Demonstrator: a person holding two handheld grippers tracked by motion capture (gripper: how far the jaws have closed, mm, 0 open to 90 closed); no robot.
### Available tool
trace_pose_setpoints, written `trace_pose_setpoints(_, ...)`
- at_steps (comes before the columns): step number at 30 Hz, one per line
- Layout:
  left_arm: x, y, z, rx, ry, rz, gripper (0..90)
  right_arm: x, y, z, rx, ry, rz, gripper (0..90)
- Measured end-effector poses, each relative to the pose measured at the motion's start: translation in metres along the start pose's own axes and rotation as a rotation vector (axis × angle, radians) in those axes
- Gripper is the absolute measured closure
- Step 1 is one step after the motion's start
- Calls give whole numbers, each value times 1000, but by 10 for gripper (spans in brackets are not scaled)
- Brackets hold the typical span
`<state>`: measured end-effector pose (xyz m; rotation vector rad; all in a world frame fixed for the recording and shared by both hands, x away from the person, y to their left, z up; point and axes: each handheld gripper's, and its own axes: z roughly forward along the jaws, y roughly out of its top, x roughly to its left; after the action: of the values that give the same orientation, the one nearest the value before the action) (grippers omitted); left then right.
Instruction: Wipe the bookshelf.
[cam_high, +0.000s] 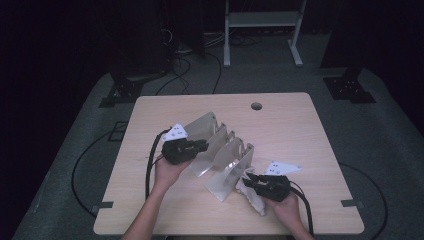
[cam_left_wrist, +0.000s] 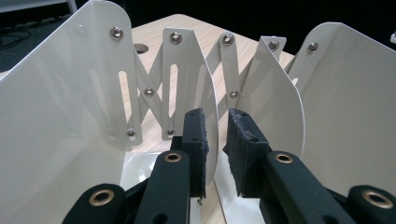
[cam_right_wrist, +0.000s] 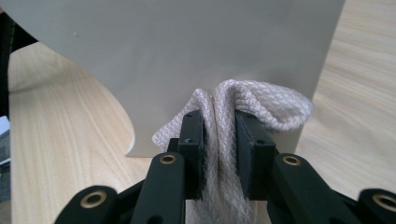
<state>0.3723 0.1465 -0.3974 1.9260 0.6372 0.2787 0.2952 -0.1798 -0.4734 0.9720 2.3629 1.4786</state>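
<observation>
An expanding white metal rack (cam_high: 220, 150) with several upright plates stands in the middle of the wooden table (cam_high: 285, 120). My left gripper (cam_high: 202, 145) reaches into it from the left. In the left gripper view its jaws (cam_left_wrist: 217, 116) straddle the thin edge of one divider plate (cam_left_wrist: 198, 84), and a small gap shows beside the right pad. My right gripper (cam_high: 250, 181) is shut on a folded white cloth (cam_high: 252, 197) at the rack's near end. Seen from the right gripper (cam_right_wrist: 219, 121), the cloth (cam_right_wrist: 261, 100) bulges against the end plate (cam_right_wrist: 187, 46).
A round cable hole (cam_high: 256, 106) sits near the table's far edge. Cables (cam_high: 150, 165) trail from both grippers toward the front. Beyond the table, a white frame (cam_high: 260, 30) stands on the dark floor, with loose cables (cam_high: 185, 60) beside it.
</observation>
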Motion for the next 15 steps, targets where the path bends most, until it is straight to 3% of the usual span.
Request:
trace_pose_setpoints(5,0,-1,-1,4,3,2,773,-12,1,-5,-30,-28,51,731)
trace_pose_setpoints(11,2,-3,1,12,-8,-2,791,8,-3,5,13,33,3,731)
trace_pose_setpoints(13,2,-3,2,11,-10,-2,803,10,-3,5,26,28,-21,731)
trace_pose_setpoints(15,2,-3,1,11,-11,-5,806,3,-2,2,12,5,-3,731)
